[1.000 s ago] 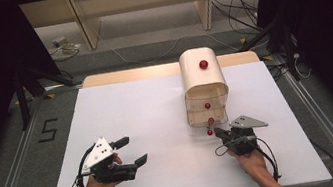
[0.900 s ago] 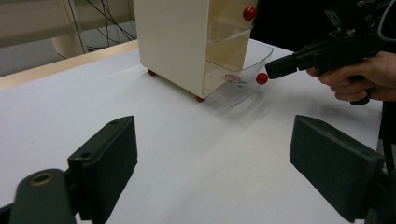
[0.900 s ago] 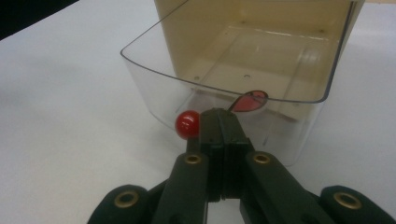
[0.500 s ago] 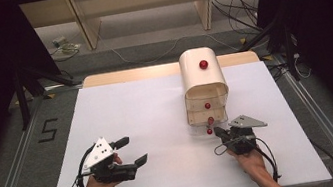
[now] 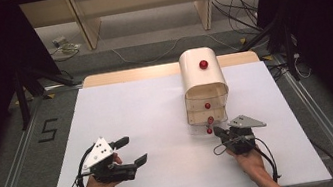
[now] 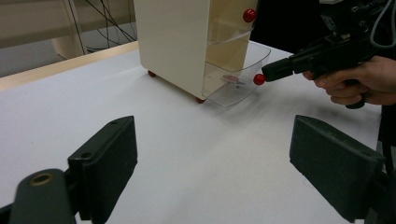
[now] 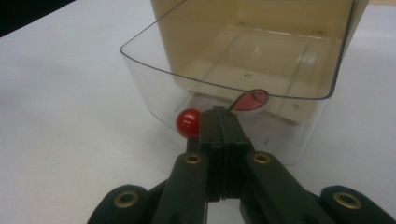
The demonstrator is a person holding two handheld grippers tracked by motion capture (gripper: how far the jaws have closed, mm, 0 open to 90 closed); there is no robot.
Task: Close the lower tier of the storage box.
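Now, the right tool (image 7: pixel 219 116) has its jaws pressed together just beside the red knob (image 7: pixel 188 123) of the bottom drawer (image 7: pixel 224 88), tips against the clear front wall; whether they actually pinch anything, I cannot tell. That drawer belongs to the small cream cabinet (image 5: pixel 203 85) standing on the white desk (image 5: pixel 148 116), and it is already slid partway out, its clear tray looking empty. The left tool (image 5: pixel 126 153), spread wide, waits well apart over the near left of the desk. By my reading the opening is well along, not finished: the drawer could come farther, and the two upper drawers sit shut.
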